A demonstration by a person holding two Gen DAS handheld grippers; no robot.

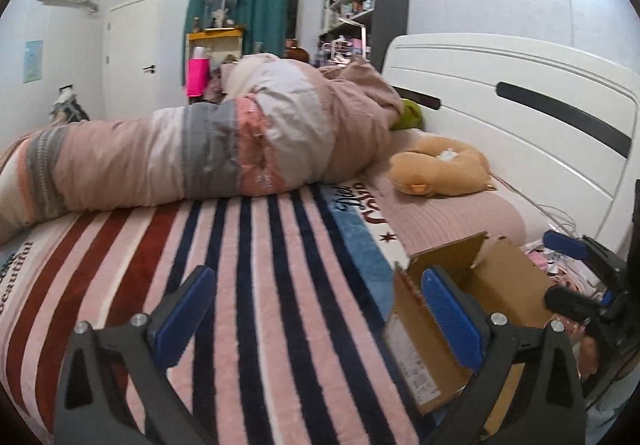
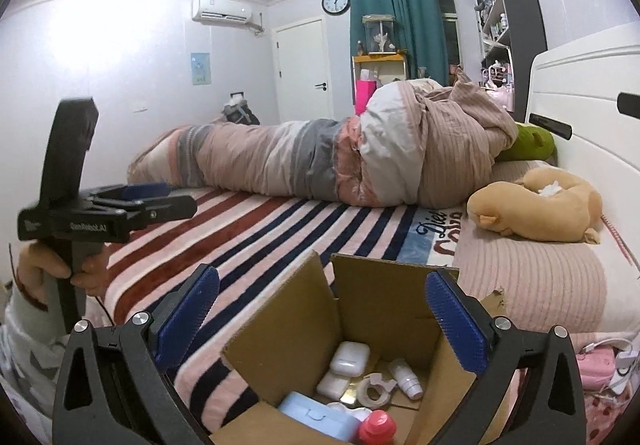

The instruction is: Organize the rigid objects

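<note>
An open cardboard box [image 2: 372, 305] stands on the striped blanket [image 2: 256, 229]; it also shows in the left wrist view [image 1: 500, 285]. Inside lie a white earbud case [image 2: 350, 359], a tape dispenser [image 2: 374, 389], a small white bottle [image 2: 408, 377], a light blue case [image 2: 316, 419] and a red-capped bottle [image 2: 378, 431]. My right gripper [image 2: 322, 319] is open and empty above the box. My left gripper [image 1: 316, 319] is open and empty over the blanket, left of the box; it also shows in the right wrist view [image 2: 160, 199].
A rolled quilt [image 2: 320, 157] lies across the bed. A tan plush toy [image 2: 536, 205] and a green plush [image 2: 528, 143] lie by the white headboard [image 2: 584, 117]. Pink items and cables [image 2: 600, 361] lie at the right edge.
</note>
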